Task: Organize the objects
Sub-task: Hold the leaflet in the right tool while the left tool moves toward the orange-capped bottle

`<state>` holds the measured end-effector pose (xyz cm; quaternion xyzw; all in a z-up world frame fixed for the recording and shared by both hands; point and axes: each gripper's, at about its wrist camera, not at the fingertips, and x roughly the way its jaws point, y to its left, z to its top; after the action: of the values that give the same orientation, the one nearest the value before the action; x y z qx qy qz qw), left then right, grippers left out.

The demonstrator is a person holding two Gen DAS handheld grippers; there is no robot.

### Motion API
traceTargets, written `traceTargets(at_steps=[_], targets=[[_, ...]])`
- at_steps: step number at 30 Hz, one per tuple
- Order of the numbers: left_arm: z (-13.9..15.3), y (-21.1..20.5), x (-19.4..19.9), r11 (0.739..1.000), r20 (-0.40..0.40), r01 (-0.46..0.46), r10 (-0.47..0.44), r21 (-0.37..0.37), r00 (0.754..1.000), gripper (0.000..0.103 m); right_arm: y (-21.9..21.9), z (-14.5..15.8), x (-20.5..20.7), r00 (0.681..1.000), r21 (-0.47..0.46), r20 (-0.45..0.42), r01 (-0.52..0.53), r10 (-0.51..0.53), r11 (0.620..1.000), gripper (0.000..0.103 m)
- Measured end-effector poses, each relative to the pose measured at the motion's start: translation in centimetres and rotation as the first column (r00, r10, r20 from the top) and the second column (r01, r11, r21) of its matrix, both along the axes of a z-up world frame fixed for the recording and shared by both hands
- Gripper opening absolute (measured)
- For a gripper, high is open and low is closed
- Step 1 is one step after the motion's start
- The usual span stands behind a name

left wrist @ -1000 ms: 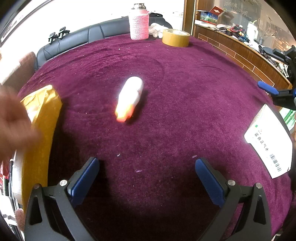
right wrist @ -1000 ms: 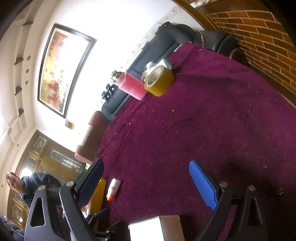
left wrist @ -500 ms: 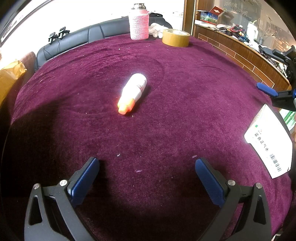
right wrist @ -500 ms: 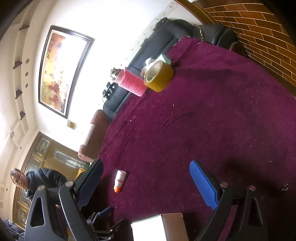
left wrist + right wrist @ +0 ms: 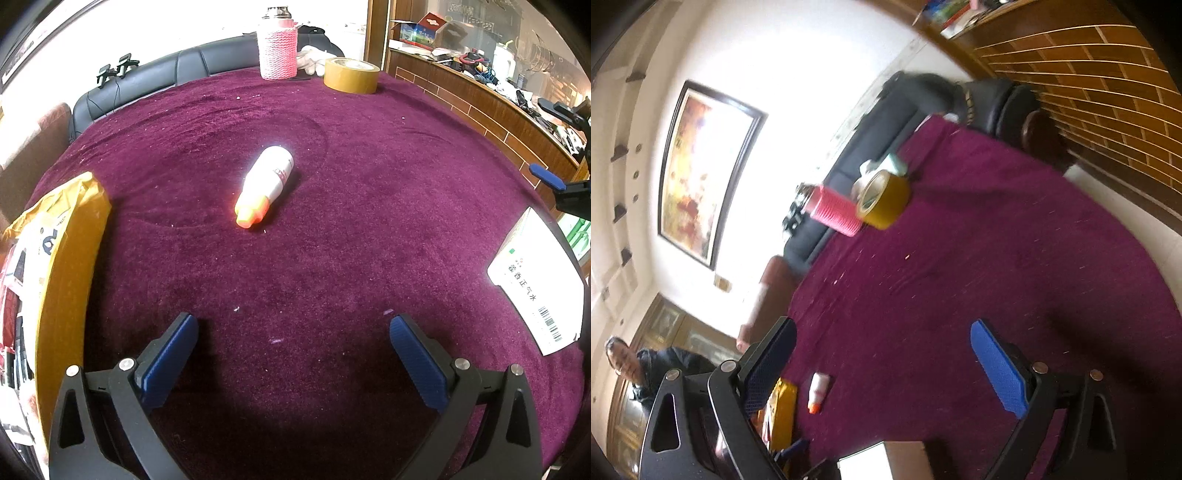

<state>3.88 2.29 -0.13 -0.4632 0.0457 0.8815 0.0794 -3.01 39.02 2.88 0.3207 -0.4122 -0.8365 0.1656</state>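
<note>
A white bottle with an orange cap (image 5: 266,184) lies on its side in the middle of the purple tablecloth (image 5: 369,221); it also shows small in the right wrist view (image 5: 818,391). My left gripper (image 5: 291,354) is open and empty, low over the cloth, well short of the bottle. My right gripper (image 5: 886,362) is open and empty, tilted, at the table's right side; one blue fingertip (image 5: 546,177) shows in the left wrist view. A white medicine box (image 5: 535,280) lies at the right edge. A yellow package (image 5: 62,266) lies at the left edge.
A pink knit-covered flask (image 5: 277,48) and a roll of tan tape (image 5: 351,75) stand at the far edge, with white gloves behind them. A black sofa (image 5: 155,81) and a brick-fronted counter (image 5: 480,107) border the table. A person (image 5: 628,365) stands at the left.
The yellow package was lifted off the left edge half a second ago and is back there now. The bottle rolled slightly and settled. My right gripper has tilted and its view has shifted.
</note>
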Motion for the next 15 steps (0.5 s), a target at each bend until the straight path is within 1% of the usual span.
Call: traceTargets(at_steps=[2, 5, 11, 12, 15], targets=[[0.0, 0.0, 0.0, 1.0, 0.0, 0.0, 0.0, 0.0, 1.0, 0.103, -0.3, 0.0, -0.2, 1.0, 0.003, 0.008, -0.019, 0.019, 1.0, 0.099], [0.0, 0.0, 0.0, 1.0, 0.0, 0.0, 0.0, 0.0, 1.0, 0.103, -1.4, 0.2, -0.6, 0.998, 0.034, 0.013, -0.069, 0.069, 0.997, 0.099], [0.0, 0.0, 0.0, 1.0, 0.001, 0.0, 0.0, 0.0, 1.0, 0.103, -4.3, 0.5, -0.6, 0.983, 0.103, 0.01, -0.181, 0.181, 0.978, 0.099], [0.0, 0.0, 0.0, 1.0, 0.001, 0.0, 0.0, -0.001, 1.0, 0.103, -4.8, 0.5, -0.5, 0.982, 0.121, 0.007, -0.191, 0.191, 0.974, 0.099], [0.0, 0.0, 0.0, 1.0, 0.0, 0.001, -0.001, 0.0, 1.0, 0.103, -6.3, 0.7, 0.1, 0.983, 0.252, 0.026, -0.183, 0.182, 0.95, 0.099]])
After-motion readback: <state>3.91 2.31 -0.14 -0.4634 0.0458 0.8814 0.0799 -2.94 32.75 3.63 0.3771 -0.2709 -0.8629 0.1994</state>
